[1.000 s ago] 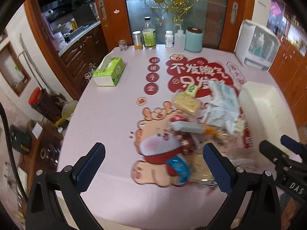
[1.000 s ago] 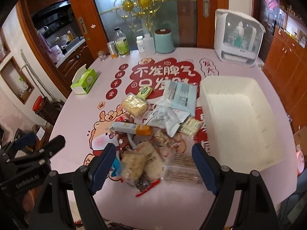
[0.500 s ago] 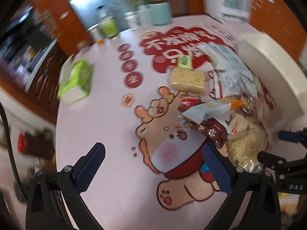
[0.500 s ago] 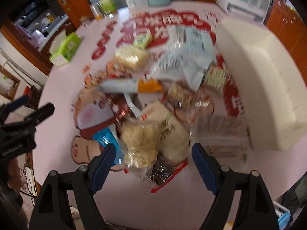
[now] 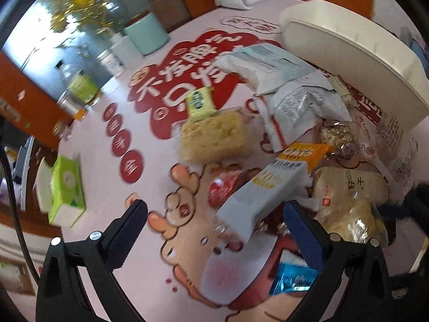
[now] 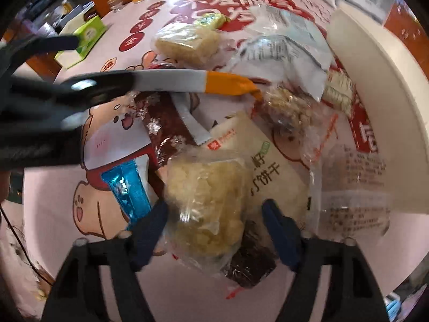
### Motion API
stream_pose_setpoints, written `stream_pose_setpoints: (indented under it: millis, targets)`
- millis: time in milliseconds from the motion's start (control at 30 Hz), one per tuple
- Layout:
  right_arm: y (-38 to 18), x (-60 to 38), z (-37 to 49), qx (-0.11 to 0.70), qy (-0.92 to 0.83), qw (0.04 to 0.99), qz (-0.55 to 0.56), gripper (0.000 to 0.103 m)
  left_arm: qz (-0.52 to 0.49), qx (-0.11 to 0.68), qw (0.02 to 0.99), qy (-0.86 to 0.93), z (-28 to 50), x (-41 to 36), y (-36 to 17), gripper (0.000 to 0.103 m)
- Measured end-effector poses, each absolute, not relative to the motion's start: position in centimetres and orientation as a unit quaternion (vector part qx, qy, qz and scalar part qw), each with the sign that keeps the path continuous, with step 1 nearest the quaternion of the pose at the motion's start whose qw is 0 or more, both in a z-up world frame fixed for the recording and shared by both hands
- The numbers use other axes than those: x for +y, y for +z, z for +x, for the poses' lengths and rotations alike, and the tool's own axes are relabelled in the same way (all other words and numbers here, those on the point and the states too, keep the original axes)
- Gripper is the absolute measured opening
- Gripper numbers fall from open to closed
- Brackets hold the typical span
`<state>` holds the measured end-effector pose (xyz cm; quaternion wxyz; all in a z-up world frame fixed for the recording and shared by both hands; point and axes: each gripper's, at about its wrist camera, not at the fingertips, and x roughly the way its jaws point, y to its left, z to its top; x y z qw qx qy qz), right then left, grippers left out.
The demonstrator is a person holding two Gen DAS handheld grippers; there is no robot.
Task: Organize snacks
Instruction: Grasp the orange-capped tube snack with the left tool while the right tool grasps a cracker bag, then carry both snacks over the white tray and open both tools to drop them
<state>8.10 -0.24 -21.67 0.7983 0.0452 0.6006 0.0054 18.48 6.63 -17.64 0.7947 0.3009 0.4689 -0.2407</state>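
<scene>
A heap of snack packets lies on the pink printed tablecloth [image 5: 88,145]. My right gripper [image 6: 215,233] points down over the near end of the heap. Its jaws are closing, with a clear bag of yellow puffed snack [image 6: 209,204] between them; the right pad still stands off the bag. Under it lie a beige biscuit bag [image 6: 268,166] and a dark red packet [image 6: 161,128]. My left gripper [image 5: 217,233] is open, with the lower end of a long white-and-orange packet [image 5: 268,187] between its fingertips. In the right wrist view it is a black blur [image 6: 67,94] over that packet.
A white plastic bin [image 5: 348,53] [image 6: 375,80] stands right of the heap. A green tissue box [image 5: 67,187] sits at the left table edge. Bottles [image 5: 80,86] and a teal canister [image 5: 147,35] line the far edge. A blue foil packet [image 5: 292,281] lies near my left gripper.
Both grippers have dropped close to the heap. The left one rolled, tilting its view. The right jaws have narrowed around the puffed snack bag.
</scene>
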Motion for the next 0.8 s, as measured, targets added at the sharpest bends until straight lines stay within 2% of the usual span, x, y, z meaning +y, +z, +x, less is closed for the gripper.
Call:
stream_pose_setpoints:
  millis: [33,67,333,367,400,433,467,600,800]
  targets:
    - [-21.6,-0.3,8.0,0.600,0.015,0.798,0.052,0.044,0.305,0.468,0.793,-0.245,18.5,6.2,-17.9,0.099]
    - [-21.6,-0.5,7.9,0.601,0.017,0.797,0.061,0.042,0.311,0.467,0.789,-0.251,18.5,5.8,-18.2,0.098]
    - [-21.3,-2.3,6.7,0.598,0.013,0.794,0.113,0.040,0.418,0.448,0.741,-0.275,17.2,1.7,-21.2,0.092]
    - [-21.2,-2.5,6.6,0.596,0.012,0.794,0.115,0.040,0.427,0.443,0.739,-0.276,17.0,1.4,-21.4,0.088]
    - [-21.1,-2.6,6.6,0.594,0.011,0.795,0.117,0.040,0.433,0.440,0.735,-0.280,16.8,1.1,-21.6,0.072]
    - [-21.0,-2.7,6.5,0.593,0.010,0.797,0.117,0.040,0.433,0.448,0.728,-0.284,16.9,0.8,-21.8,0.045]
    - [-20.9,-2.7,6.4,0.591,0.008,0.798,0.117,0.040,0.430,0.462,0.720,-0.287,17.1,0.6,-22.2,0.031]
    - [-20.0,-3.3,5.8,0.578,0.010,0.807,0.121,0.040,0.409,0.485,0.716,-0.291,17.2,0.3,-22.3,0.017]
    - [-17.8,-4.0,5.4,0.547,0.008,0.829,0.117,0.040,0.353,0.481,0.751,-0.283,16.3,2.0,-18.8,0.016]
